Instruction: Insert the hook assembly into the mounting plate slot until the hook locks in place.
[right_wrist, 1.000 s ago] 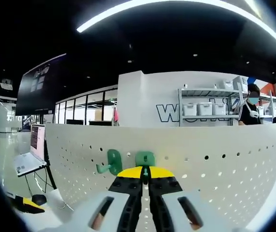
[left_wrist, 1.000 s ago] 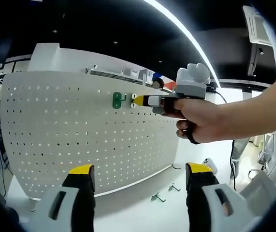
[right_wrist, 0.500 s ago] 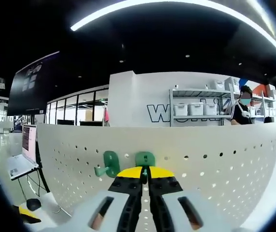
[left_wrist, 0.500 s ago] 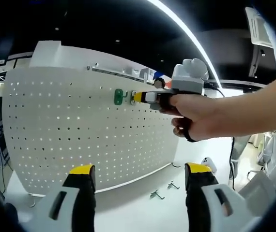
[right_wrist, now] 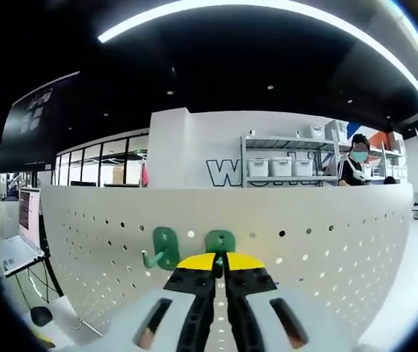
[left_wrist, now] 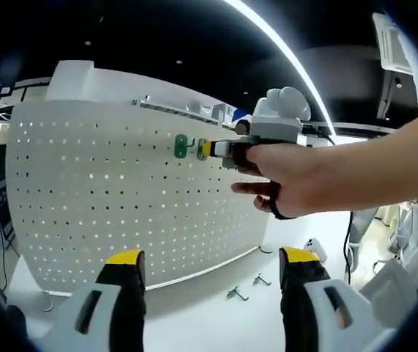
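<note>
Pegboard (left_wrist: 121, 198) stands upright on the white table (left_wrist: 216, 315), with the right gripper (right_wrist: 220, 258) pinched on a green hook (right_wrist: 220, 240) against its upper row beside a second green hook (right_wrist: 162, 246), while the left gripper (left_wrist: 209, 264) hangs spread and unloaded well below, loose hooks (left_wrist: 246, 287) lying at the board's foot.

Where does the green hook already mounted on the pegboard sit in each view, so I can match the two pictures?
Left gripper view: the mounted green hook sits upper centre on the white pegboard, just left of the right gripper.
Right gripper view: it sits lower centre-left, just left of a second green hook held in the shut jaws.
Shared landmark: the pegboard.
</note>
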The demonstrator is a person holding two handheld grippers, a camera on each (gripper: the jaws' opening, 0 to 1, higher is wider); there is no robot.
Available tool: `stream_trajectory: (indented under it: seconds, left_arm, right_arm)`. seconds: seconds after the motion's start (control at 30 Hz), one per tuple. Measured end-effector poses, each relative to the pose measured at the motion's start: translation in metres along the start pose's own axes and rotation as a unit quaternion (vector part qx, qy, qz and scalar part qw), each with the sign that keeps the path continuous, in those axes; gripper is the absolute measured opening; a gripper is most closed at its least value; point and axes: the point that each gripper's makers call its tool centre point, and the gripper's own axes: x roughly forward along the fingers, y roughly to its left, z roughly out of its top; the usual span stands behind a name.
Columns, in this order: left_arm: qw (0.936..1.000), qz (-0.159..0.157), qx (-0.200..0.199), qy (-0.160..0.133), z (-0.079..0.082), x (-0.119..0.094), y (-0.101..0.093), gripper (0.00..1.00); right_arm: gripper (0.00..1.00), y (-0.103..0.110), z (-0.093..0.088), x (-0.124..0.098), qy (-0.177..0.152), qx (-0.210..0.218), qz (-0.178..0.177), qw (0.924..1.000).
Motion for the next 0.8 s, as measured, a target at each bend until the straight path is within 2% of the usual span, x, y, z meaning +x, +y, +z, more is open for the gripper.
stream_trajectory:
  seconds: [0.1,0.17,0.23,0.3,0.57,0.63,0.73,0.8]
  left_arm:
    - [1.0,0.0,0.0,0.0,-0.001,0.0,0.0,0.77]
    - [1.0,0.001,0.0,0.001,-0.002,0.0,0.0,0.77]
    - [1.0,0.002,-0.001,0.002,-0.002,0.0,0.0,0.77]
    - [1.0,0.002,-0.002,0.003,-0.003,0.0,0.0,0.77]
    - [1.0,0.003,-0.005,0.004,-0.002,0.001,0.001,0.77]
    - [1.0,0.004,-0.006,0.004,-0.002,0.0,0.002,0.77]
    - [0.9999,0.007,-0.007,0.008,-0.004,0.0,0.004,0.76]
    - [0.9999,0.009,-0.01,0.008,-0.006,-0.001,0.006,0.76]
  right_arm:
    - [0.03,0.0,-0.001,-0.001,0.002,-0.002,0.005,1.0]
    - [0.03,0.0,-0.004,-0.001,0.008,0.016,0.014,0.9997]
    - [0.04,0.001,-0.003,-0.001,0.009,0.0,0.019,0.9998]
    - [0.05,0.001,-0.003,-0.002,0.012,0.006,0.024,0.9996]
    - [0.18,0.013,-0.002,-0.004,0.016,0.02,0.068,0.9974]
    - [0.23,0.019,-0.003,-0.005,0.021,-0.007,0.09,0.9957]
    - [0.28,0.017,0.0,-0.009,0.015,0.007,0.098,0.995]
    - [0.32,0.016,0.0,-0.009,0.015,-0.01,0.102,0.9946]
